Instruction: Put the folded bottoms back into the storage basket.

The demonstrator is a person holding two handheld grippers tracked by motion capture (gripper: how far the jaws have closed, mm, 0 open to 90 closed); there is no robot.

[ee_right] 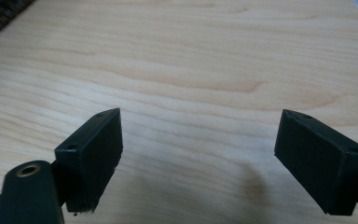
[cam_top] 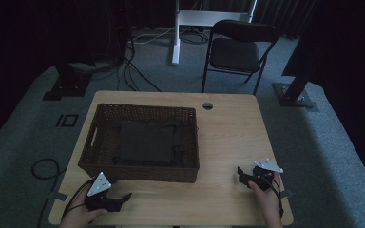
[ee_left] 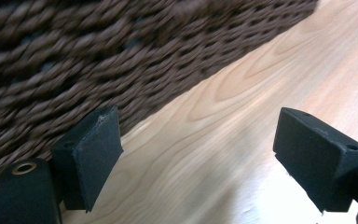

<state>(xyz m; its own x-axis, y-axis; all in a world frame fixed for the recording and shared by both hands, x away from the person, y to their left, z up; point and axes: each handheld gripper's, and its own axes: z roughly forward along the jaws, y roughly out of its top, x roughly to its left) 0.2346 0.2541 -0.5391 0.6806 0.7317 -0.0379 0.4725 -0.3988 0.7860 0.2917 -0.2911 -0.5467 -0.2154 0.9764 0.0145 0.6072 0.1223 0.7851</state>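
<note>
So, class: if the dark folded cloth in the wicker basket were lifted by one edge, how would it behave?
The dark cloth lies flat with soft creases, so it would probably droop and unfold rather than stay stiff. It looks thin, so likely light. Its loose edges reach the woven basket wall and might snag there.

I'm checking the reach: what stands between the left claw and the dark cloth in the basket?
The basket's near woven wall does. The left claw sits low on the table outside it, open and empty; the dark cloth lies inside.
</note>
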